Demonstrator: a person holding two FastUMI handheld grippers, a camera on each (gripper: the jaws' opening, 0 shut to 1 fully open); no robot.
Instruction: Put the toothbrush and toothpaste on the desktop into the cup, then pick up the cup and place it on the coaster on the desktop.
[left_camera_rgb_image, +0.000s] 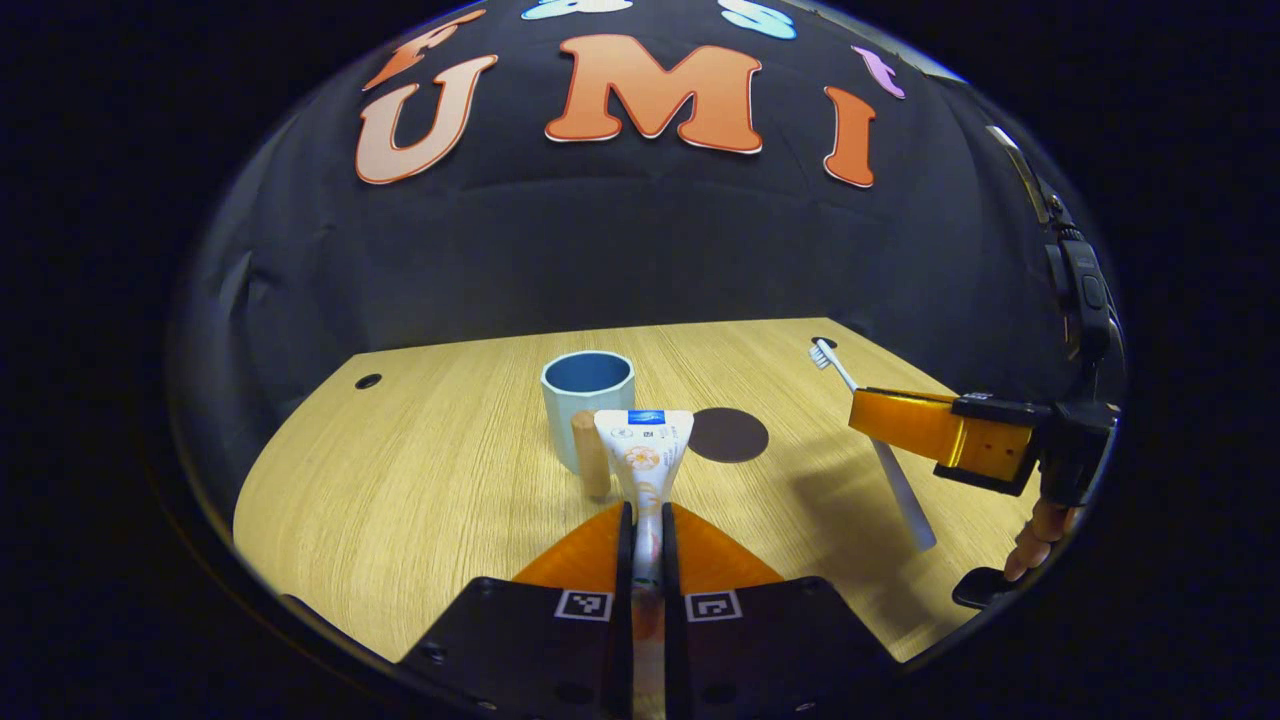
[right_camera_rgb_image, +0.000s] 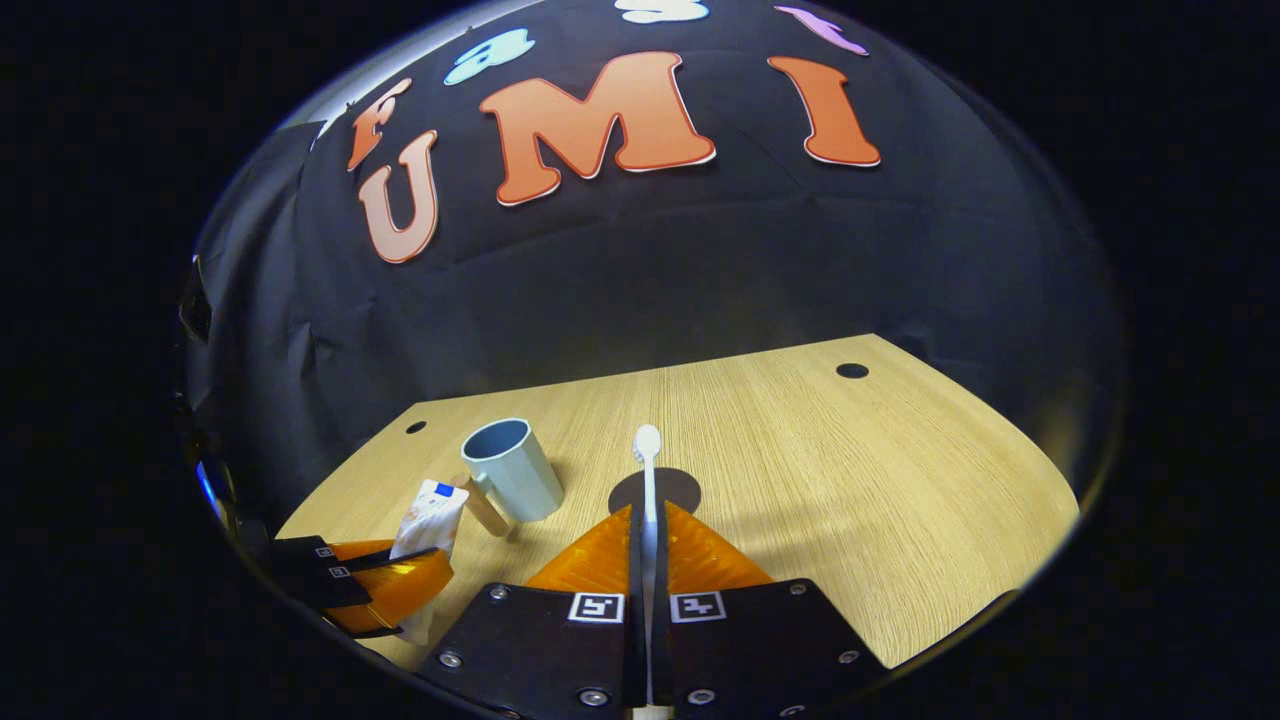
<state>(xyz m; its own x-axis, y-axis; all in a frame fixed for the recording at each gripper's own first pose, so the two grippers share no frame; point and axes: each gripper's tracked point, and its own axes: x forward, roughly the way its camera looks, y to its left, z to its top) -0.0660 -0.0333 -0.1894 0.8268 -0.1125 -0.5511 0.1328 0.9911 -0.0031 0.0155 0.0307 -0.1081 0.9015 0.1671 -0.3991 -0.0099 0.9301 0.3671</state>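
Note:
In the left gripper view my left gripper (left_camera_rgb_image: 646, 515) is shut on the white toothpaste tube (left_camera_rgb_image: 643, 455), held upright above the desk. Just behind it stands the pale blue cup (left_camera_rgb_image: 586, 400) with its wooden handle (left_camera_rgb_image: 590, 455). The dark round coaster (left_camera_rgb_image: 728, 435) lies to the cup's right. At the right, the other gripper (left_camera_rgb_image: 900, 420) holds the white toothbrush (left_camera_rgb_image: 880, 455) off the desk. In the right gripper view my right gripper (right_camera_rgb_image: 648, 515) is shut on the toothbrush (right_camera_rgb_image: 648, 470), head pointing forward over the coaster (right_camera_rgb_image: 675, 487). The cup (right_camera_rgb_image: 512, 468) stands left of it, with the left gripper (right_camera_rgb_image: 400, 580) and toothpaste (right_camera_rgb_image: 428, 520) lower left.
The wooden desktop (left_camera_rgb_image: 420, 490) has small round holes near its far corners (left_camera_rgb_image: 368, 381) (right_camera_rgb_image: 852, 370). The black cloth wall closes off the back. A hand (left_camera_rgb_image: 1040, 540) holds the right gripper at the desk's right edge.

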